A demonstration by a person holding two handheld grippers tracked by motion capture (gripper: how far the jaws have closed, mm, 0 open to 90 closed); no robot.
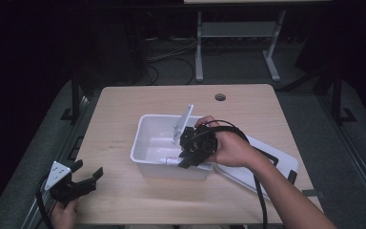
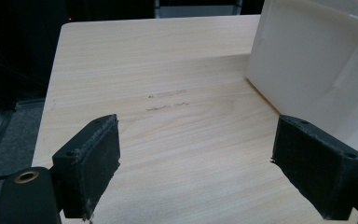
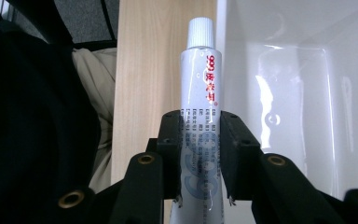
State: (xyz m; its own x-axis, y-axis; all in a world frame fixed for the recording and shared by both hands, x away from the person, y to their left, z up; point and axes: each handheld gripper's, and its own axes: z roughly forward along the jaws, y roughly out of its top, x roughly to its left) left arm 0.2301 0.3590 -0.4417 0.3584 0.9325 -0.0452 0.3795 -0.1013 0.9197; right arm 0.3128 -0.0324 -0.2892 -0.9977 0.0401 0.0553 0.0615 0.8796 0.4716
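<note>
Tube [image 3: 199, 107], white with red print and a white cap, clamped between right gripper [image 3: 200, 140] jaws, over near rim of white bin [image 1: 145, 143]. Left gripper [image 1: 78, 181] at near-left worktop [image 1: 124, 105] edge, jaws wide open, nothing between them. Bin mid-worktop; white lid [image 1: 276, 157] right of bin.

The tube's [image 3: 199, 116] lower end is hidden between the right gripper's fingers [image 3: 170, 149].
</note>
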